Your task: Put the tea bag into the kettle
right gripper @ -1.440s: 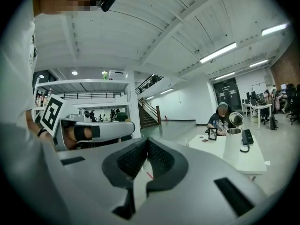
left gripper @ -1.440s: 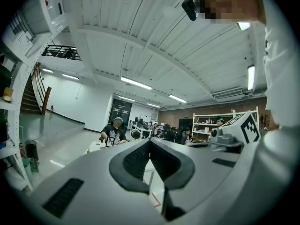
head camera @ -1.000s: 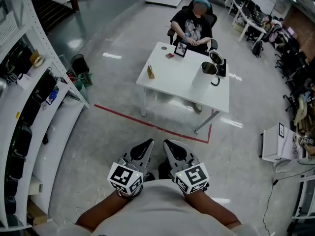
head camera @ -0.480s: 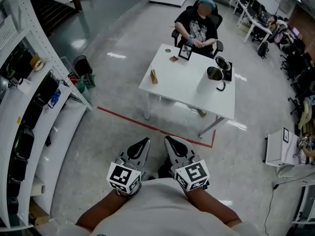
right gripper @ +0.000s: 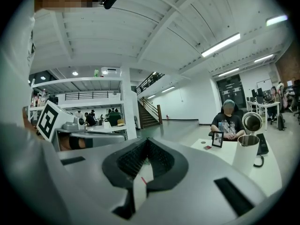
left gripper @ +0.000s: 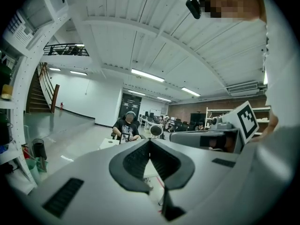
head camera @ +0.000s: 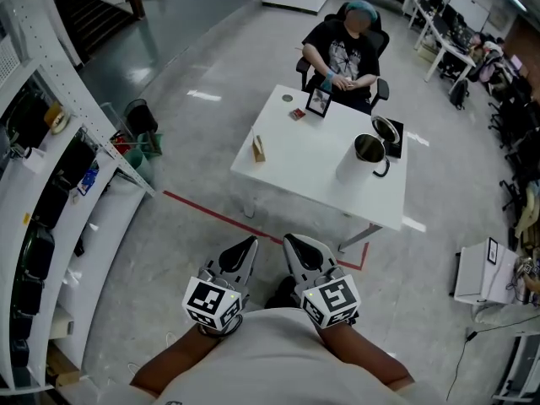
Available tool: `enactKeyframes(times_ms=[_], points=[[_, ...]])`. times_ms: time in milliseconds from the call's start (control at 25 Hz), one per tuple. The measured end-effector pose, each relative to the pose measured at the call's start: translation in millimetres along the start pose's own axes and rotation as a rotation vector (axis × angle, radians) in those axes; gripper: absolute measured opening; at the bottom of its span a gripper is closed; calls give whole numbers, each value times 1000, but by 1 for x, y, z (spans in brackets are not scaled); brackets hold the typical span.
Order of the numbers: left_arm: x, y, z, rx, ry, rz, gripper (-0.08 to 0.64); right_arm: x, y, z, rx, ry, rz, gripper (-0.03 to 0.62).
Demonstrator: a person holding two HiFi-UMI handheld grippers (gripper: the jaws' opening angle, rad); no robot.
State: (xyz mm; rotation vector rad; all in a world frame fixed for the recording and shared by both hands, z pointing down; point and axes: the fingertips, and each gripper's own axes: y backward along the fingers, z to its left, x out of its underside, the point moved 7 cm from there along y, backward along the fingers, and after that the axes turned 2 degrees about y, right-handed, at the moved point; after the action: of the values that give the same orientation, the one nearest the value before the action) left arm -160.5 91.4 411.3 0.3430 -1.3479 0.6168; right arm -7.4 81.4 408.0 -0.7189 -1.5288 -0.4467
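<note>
White table stands well ahead of both grippers, and a red floor line runs between them and it. The tea bag, a small brown packet, stands upright on the table's left part, near its left edge, well apart from both grippers. The kettle, white and open at the top, is on the table's right part, apart from the tea bag. The left gripper and the right gripper are side by side, each with jaws closed together and nothing between them. A person sits at the table's far side.
</note>
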Motion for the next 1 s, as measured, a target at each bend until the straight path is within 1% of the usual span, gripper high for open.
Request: enactKeyframes(times_ms=[160,280,480,680,800,1000], points=[[-9,-45,3,-7,-10,4,9,-9,-14,-45,-18,-24,-4,12],[-19,-79,-1,0,-25,6,9,-19,-21,-77,-25,-22,-13,12],[-27,-123,-2,-14,-16,-3,9,-26,-28,-125,-32,-38,-24,12],[-28,-144,4,-35,0,2,9,-27,-29,-151,-28,-45,-28,12],[-29,-155,8,-41,2,-2,9,-27,-34,-160,-31,-47,-36,12],[-29,-169,18,-38,5,-1,9,-25,-46,-172,-33,-54,-22,12]])
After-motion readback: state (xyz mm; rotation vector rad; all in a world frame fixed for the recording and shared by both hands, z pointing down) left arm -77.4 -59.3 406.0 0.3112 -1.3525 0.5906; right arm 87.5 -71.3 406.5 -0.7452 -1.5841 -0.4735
